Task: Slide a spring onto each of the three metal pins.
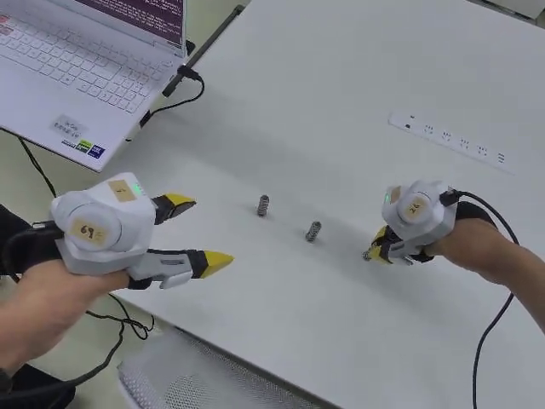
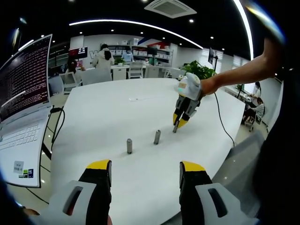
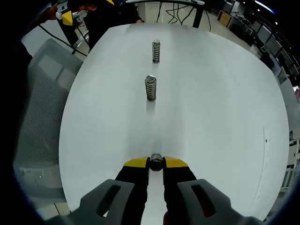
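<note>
Two upright springs on pins stand mid-table: one point(image 1: 263, 205) point(image 2: 129, 146) point(image 3: 156, 50) farther left, the other point(image 1: 313, 231) point(image 2: 157, 137) point(image 3: 150, 87) nearer my right gripper. My right gripper point(image 1: 377, 253) point(image 3: 156, 165) point(image 2: 180, 123) points down at the table, shut on a third spring point(image 1: 368, 254) point(image 3: 156, 162) point(image 2: 175, 128), whose round metal top shows between the fingertips. Whether a pin is inside it is hidden. My left gripper point(image 1: 197, 232) point(image 2: 145, 166) point(image 3: 68, 16) hovers open at the table's near left edge, holding nothing.
A white laptop point(image 1: 81, 64) point(image 2: 21, 117) lies at the far left with a black cable point(image 1: 183, 85) plugged in. A white power strip point(image 1: 451, 141) sits at the back right. A grey mesh chair point(image 1: 183, 383) point(image 3: 40, 112) stands below the table's near edge.
</note>
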